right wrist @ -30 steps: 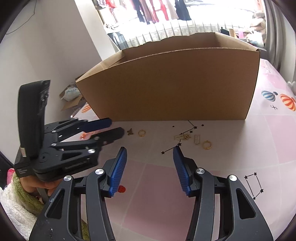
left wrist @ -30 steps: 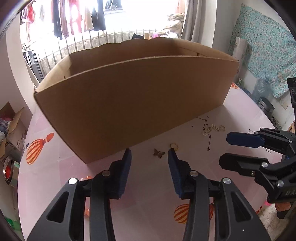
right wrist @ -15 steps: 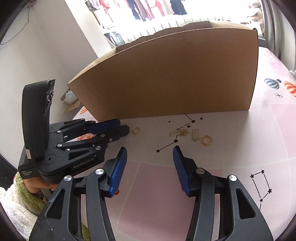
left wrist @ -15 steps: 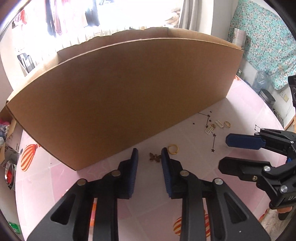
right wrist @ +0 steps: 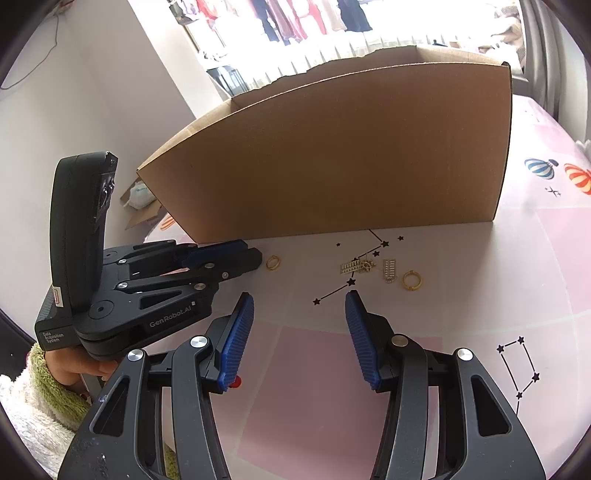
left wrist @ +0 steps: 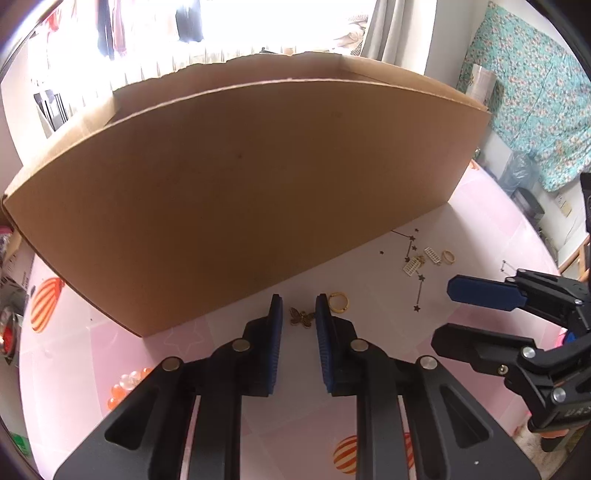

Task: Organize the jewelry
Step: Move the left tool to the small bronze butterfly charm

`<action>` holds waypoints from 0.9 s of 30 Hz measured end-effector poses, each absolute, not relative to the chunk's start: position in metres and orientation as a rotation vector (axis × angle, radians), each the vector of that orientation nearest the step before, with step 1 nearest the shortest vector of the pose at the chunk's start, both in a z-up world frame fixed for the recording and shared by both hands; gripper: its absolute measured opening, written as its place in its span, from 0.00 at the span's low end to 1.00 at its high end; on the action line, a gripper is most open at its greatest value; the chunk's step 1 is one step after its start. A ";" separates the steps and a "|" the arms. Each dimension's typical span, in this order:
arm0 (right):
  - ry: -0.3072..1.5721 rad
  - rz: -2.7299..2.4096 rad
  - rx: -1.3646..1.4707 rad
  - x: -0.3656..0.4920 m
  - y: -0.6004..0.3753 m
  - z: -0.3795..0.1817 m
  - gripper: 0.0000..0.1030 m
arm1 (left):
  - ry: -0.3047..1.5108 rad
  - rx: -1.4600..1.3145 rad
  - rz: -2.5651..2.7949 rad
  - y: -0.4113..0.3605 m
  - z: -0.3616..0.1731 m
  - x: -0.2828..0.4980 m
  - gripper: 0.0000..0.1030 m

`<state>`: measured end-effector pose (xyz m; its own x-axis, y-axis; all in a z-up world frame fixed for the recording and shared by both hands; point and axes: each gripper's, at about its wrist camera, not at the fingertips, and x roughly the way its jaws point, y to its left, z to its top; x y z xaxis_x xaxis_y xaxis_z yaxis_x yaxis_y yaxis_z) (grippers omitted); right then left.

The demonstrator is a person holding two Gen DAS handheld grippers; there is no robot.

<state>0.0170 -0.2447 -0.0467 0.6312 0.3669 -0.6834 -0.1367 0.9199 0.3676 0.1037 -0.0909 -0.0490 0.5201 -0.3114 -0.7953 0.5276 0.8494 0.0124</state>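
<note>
Window [left wrist: 229,22]: top centre of the left wrist view, blown out with daylight
Clothes [right wrist: 295,18]: hanging along the top
Curtain [left wrist: 391,29]: grey, upper right
Floral cloth [left wrist: 535,110]: teal, far right
Wall [right wrist: 110,110]: plain white, left
Counter [right wrist: 535,258]: pink, balloon and star prints

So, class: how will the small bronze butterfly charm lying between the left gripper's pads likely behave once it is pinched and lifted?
The butterfly charm looks thin and metal, so probably stiff and very light. It lies flat on the smooth table, so the closing left gripper may skid it rather than catch it. Its flat shape makes rolling unlikely, unlike the gold ring beside it.
</note>
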 end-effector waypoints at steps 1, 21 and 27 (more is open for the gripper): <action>0.842 0.291 0.295 0.016 -0.244 -0.047 0.47 | 0.885 0.277 -0.503 -0.092 -0.049 0.103 0.17; 0.819 0.347 0.066 0.045 -0.208 -0.029 0.36 | 0.860 0.195 -0.446 -0.060 -0.054 0.084 0.07; 0.875 0.391 -0.009 0.063 -0.192 -0.042 0.25 | 0.856 0.180 -0.445 -0.059 -0.057 0.086 0.05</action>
